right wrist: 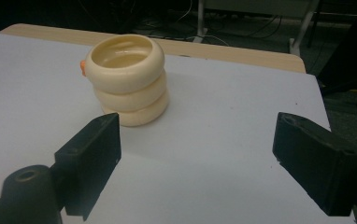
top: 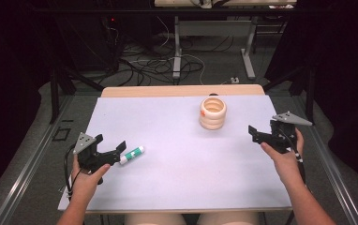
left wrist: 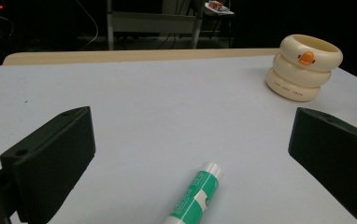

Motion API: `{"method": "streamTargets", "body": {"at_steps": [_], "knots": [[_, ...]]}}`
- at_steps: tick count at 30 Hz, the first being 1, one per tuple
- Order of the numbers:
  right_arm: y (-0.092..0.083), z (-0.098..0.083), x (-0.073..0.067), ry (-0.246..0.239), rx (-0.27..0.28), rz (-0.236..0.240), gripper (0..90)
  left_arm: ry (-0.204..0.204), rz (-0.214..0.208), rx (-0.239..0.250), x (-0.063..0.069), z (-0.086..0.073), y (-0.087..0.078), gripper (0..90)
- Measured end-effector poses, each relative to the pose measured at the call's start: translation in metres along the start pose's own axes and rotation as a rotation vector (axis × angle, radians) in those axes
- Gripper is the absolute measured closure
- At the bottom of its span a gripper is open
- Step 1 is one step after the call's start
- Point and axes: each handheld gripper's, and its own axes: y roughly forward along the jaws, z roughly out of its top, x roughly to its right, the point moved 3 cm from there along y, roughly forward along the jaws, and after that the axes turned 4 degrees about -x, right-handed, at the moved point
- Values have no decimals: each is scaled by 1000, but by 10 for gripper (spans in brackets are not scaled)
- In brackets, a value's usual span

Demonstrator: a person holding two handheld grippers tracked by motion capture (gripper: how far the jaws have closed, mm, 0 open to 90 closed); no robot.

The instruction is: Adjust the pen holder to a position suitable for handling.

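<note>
A green-and-white tube (top: pixel 131 155) lies on the white tabletop (top: pixel 182 173) at the front left. My left gripper (top: pixel 111 142) is held low just left of it, open. In the left gripper view the tube (left wrist: pixel 196 194) lies on the table with its white cap end between the two wide-apart jaws of my left gripper (left wrist: pixel 190 133), touching neither. A cream cup shaped like stacked rings (top: pixel 212 113) with an orange beak stands upright at the back right. My right gripper (top: pixel 253 133) hovers right of the cup, open, nothing between its jaws. The cup (right wrist: pixel 127 79) stands ahead and left of my right gripper (right wrist: pixel 197 135).
The white tabletop ends in a wooden strip (top: pixel 182 90) at the back. Beyond it are metal table legs (top: pixel 177 56) and loose cables (top: pixel 144 65) on the floor. The cup (left wrist: pixel 303 67) shows far right in the left gripper view.
</note>
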Motion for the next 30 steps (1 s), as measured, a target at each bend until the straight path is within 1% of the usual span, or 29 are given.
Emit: {"method": "streamTargets", "body": {"at_steps": [1, 2, 3, 6, 7, 12, 15, 19, 25, 30], "knots": [[0, 5, 0, -7, -6, 5, 154, -4, 1, 1, 0, 0, 0, 4], [2, 14, -2, -15, -7, 3, 155, -4, 0, 1, 0, 0, 0, 5], [3, 18, -4, -10, -12, 11, 155, -6, 0, 1, 0, 0, 0, 4], [5, 30, -10, -17, -16, 10, 155, -6, -1, 0, 0, 0, 0, 4], [6, 34, -12, -29, -22, 14, 155, -6, -1, 0, 0, 0, 0, 5], [14, 47, -22, -49, -44, 13, 159, -7, -1, 1, 0, 0, 0, 5], [20, 53, -27, -62, -69, 17, 169, -8, -1, -1, 0, 0, 0, 5], [31, 63, -34, -57, -104, 30, 197, -9, 0, 0, 0, 0, 0, 5], [52, 80, -39, -46, -159, 26, 228, -7, -1, -2, 0, 0, 0, 6], [72, 93, -42, -59, -203, 13, 243, -5, -1, -6, -1, -1, 1, 6]]}}
